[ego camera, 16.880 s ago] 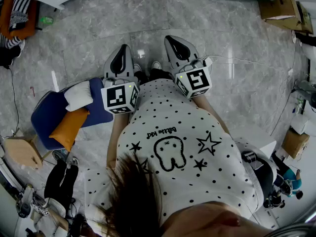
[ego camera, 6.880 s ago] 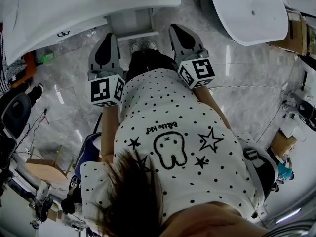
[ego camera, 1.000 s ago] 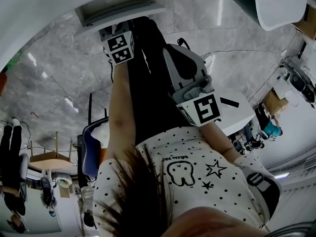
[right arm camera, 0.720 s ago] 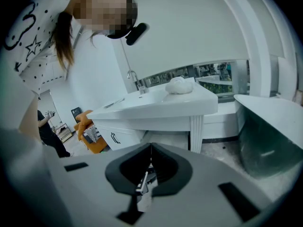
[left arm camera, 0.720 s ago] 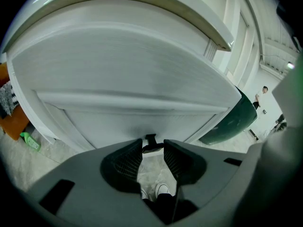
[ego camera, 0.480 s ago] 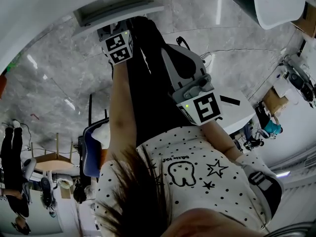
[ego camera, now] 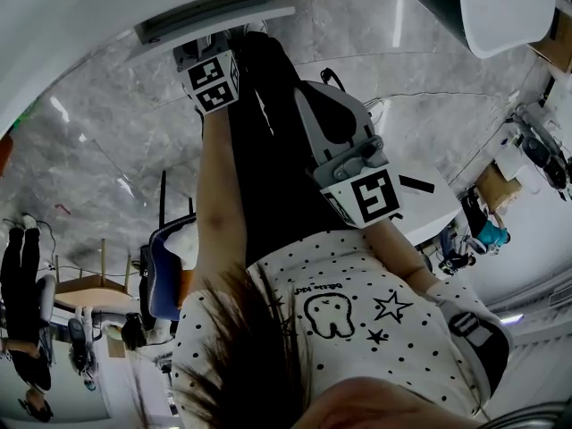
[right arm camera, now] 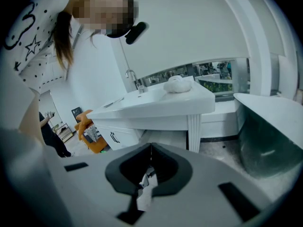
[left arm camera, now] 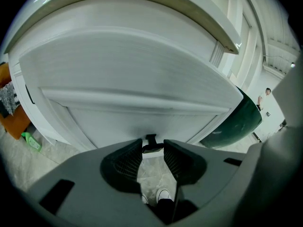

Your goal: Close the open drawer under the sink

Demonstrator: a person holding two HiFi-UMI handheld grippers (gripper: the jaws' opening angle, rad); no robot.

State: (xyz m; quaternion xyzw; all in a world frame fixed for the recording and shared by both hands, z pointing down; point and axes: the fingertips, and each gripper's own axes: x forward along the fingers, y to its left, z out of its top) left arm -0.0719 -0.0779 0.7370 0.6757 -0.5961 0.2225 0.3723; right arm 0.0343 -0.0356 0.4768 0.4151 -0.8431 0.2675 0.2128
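Note:
The white drawer front [left arm camera: 142,112] fills the left gripper view, under the sink's curved counter edge [left arm camera: 142,8]. My left gripper [left arm camera: 153,148] is shut on the drawer's small dark handle [left arm camera: 151,140], which sits between the fingertips. In the head view the left gripper [ego camera: 211,71] reaches out at arm's length to the drawer [ego camera: 210,13], whose top still shows as a narrow grey slot below the white sink counter [ego camera: 71,25]. My right gripper [right arm camera: 150,150] is shut on nothing and hangs back by the person's side [ego camera: 353,164].
The right gripper view shows the white vanity [right arm camera: 156,105] from the side with a faucet [right arm camera: 134,79] and a pale lump [right arm camera: 176,84] on it. A dark green tub [right arm camera: 265,141] stands to the right. A blue chair [ego camera: 165,271] is behind on the marble floor.
The left gripper has moved a little forward toward the vanity with the handle, and the drawer's visible slot has narrowed slightly. The right gripper has stayed where it was.

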